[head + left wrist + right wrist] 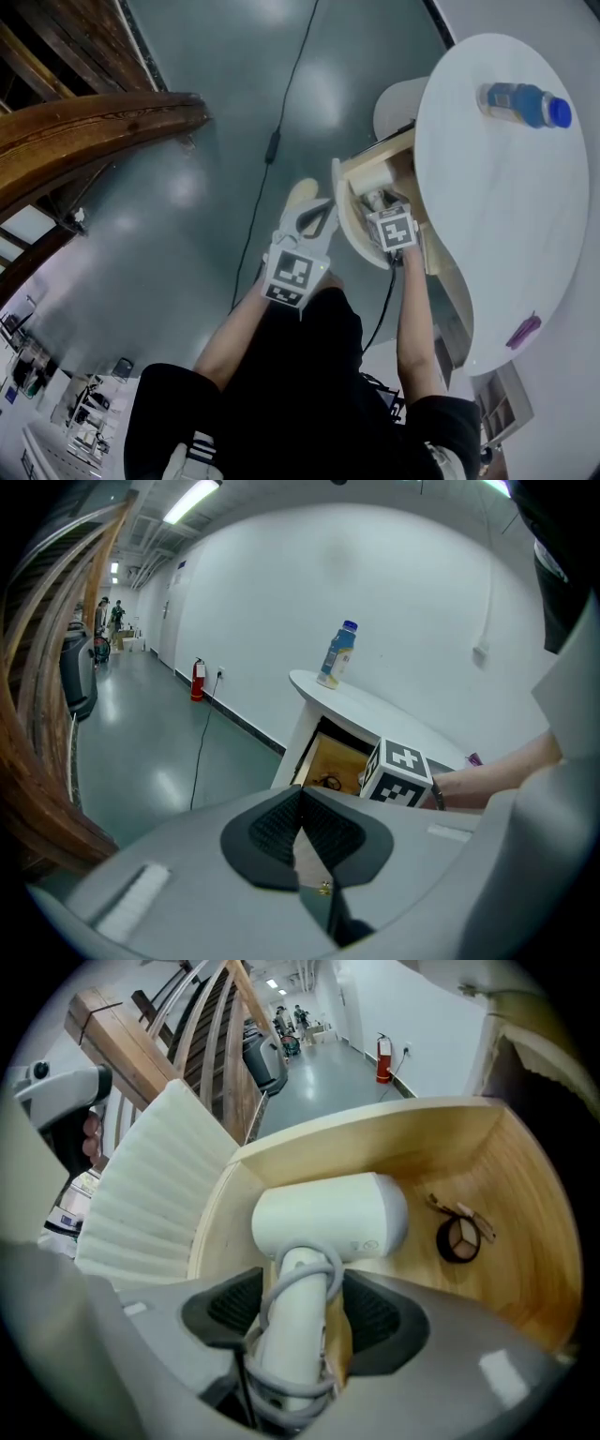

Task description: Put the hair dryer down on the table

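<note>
- Where's the dryer?
- The hair dryer [328, 1218] is in the open drawer [525, 1232], not on the table [506, 216]. My right gripper [302, 1309] is wide, jaws astride its handle, not pressing.
- Tip?
- Squeeze mid-handle, mind the wound cord [319, 1269], lift straight.

i find no word or number i can read. the label on the clear plastic bottle with the blue cap [525, 103] is blurred, and the small grey mark [372, 1245] on the white hair dryer [328, 1218] is too tiny.

Public corridor: fire extinguisher [197, 679], glossy floor [141, 752].
</note>
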